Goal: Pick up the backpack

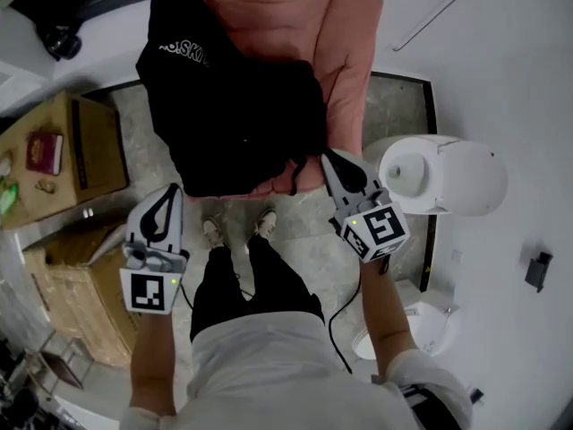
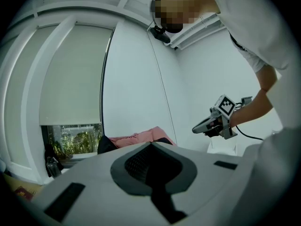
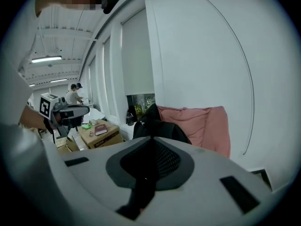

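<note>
Left tongs (image 1: 173,191) clenched, empty, well apart from the right tongs (image 1: 329,156), clenched, empty, just beside the 4 o'clock edge of the black backpack (image 1: 233,106), lying on a pink cushion (image 1: 336,34) at 12 o'clock.

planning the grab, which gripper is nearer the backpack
Right. The right gripper is right at the near edge of the backpack; the left gripper is apart from it, off its near left corner.
</note>
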